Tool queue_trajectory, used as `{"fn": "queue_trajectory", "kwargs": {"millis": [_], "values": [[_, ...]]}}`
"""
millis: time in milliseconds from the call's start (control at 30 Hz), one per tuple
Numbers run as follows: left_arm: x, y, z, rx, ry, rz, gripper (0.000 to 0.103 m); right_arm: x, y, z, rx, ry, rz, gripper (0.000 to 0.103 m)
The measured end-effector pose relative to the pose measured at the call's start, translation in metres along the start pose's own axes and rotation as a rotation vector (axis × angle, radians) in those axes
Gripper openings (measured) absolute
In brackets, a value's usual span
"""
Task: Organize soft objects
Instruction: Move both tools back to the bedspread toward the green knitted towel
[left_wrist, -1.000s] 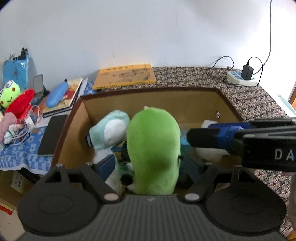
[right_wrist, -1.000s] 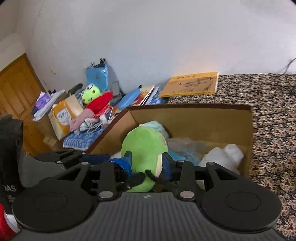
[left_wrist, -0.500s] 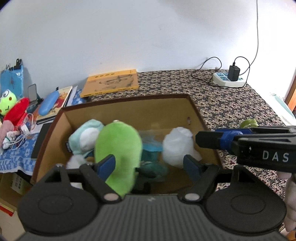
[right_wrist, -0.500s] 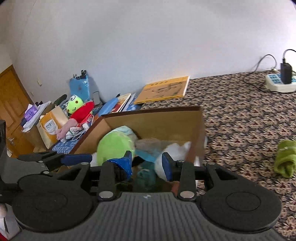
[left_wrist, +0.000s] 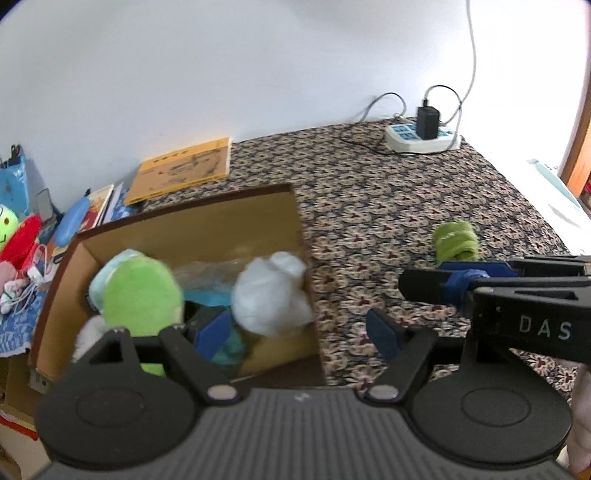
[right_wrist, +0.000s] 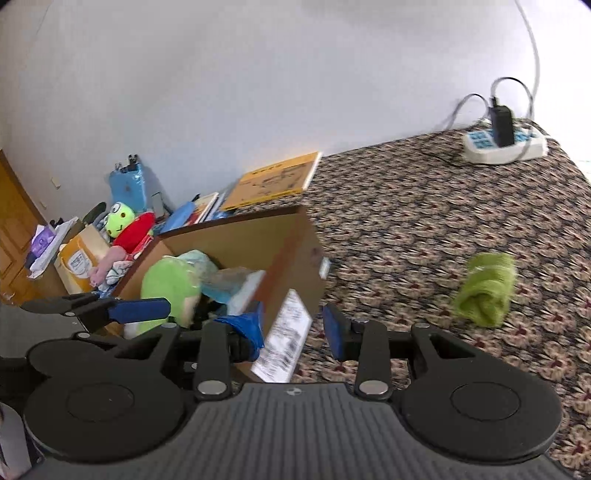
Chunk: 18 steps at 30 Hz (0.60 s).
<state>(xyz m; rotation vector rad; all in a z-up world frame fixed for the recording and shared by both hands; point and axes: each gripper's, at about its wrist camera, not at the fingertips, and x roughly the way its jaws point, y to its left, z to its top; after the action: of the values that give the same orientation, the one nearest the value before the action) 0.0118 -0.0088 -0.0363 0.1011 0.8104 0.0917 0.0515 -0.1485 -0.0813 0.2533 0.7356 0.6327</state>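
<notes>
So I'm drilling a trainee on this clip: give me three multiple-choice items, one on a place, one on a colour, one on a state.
1. Where does the rolled towel lie?
A. in the box
B. on the patterned cloth
C. on the yellow book

2. What colour is the biggest plush in the cardboard box?
A. green
B. red
C. purple

3. How do the left gripper fingers stand?
A. shut on the towel
B. apart, empty
C. shut on a plush

Key: 1 B, it lies right of the box; 2 A, green fills the box's left; 3 B, nothing sits between them.
</notes>
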Motion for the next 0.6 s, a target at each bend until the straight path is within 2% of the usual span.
{"fn": "queue_trajectory", "kwargs": {"millis": [600], "values": [[0.018, -0.088, 0.01, 0.062, 0.026, -0.02, 0.079, -0.033, -0.079, -0.007, 0.076, 0.005, -0.052, 0.02]]}}
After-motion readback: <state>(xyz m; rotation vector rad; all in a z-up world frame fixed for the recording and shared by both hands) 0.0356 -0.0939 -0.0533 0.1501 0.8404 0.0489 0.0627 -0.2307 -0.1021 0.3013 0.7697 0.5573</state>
